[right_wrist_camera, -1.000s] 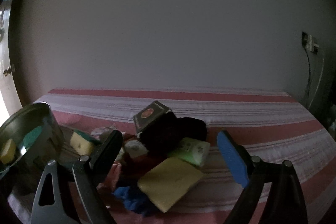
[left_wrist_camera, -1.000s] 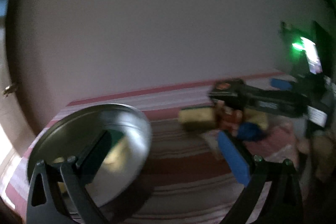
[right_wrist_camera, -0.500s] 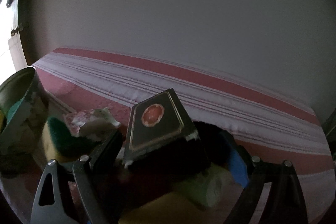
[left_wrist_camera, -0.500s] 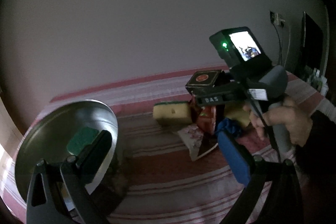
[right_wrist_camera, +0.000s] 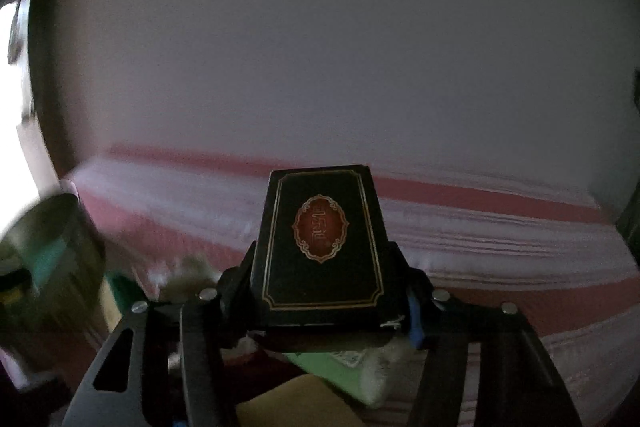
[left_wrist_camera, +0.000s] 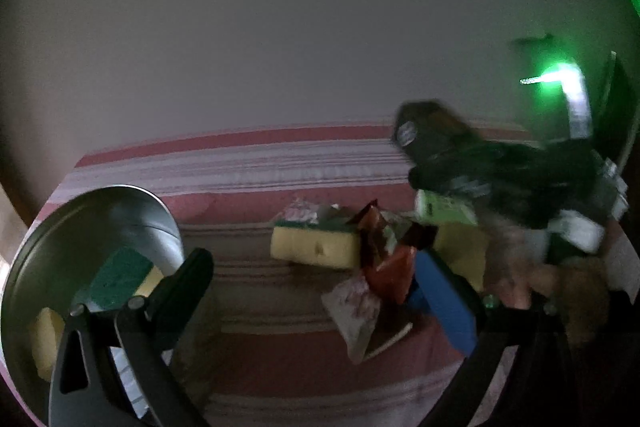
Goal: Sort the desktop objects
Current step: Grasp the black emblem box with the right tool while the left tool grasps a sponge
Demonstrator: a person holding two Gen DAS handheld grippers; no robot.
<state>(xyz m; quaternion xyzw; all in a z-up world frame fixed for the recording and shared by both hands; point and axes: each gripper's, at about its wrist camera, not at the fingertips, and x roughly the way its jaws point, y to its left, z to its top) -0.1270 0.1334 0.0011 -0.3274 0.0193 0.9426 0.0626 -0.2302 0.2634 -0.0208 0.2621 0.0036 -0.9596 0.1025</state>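
A black box [right_wrist_camera: 320, 239] with gold edging and a red oval emblem sits between the fingers of my right gripper [right_wrist_camera: 326, 283]. The jaws are closing, their pads pressed on its two sides, and the box is lifted off the pile. From the left wrist view that gripper [left_wrist_camera: 480, 163] is a dark blur at the right with the box [left_wrist_camera: 424, 131] at its tip. My left gripper [left_wrist_camera: 316, 287] hangs open and holds nothing. It is near a metal bowl [left_wrist_camera: 60, 227] that contains a green-topped sponge [left_wrist_camera: 120, 271] and a yellow sponge [left_wrist_camera: 46, 335].
On the red-and-white striped cloth [left_wrist_camera: 280, 163] lie a yellow sponge [left_wrist_camera: 316, 247], a red wrapper [left_wrist_camera: 388, 267], a pale packet [left_wrist_camera: 352, 307] and a green-white pack [left_wrist_camera: 444, 211]. A person's hand [left_wrist_camera: 520, 279] grips the right tool. A plain wall stands behind.
My right gripper went down into the pile, closed its jaws on the black box and raised it. The left gripper shifted sideways, still open beside the bowl.
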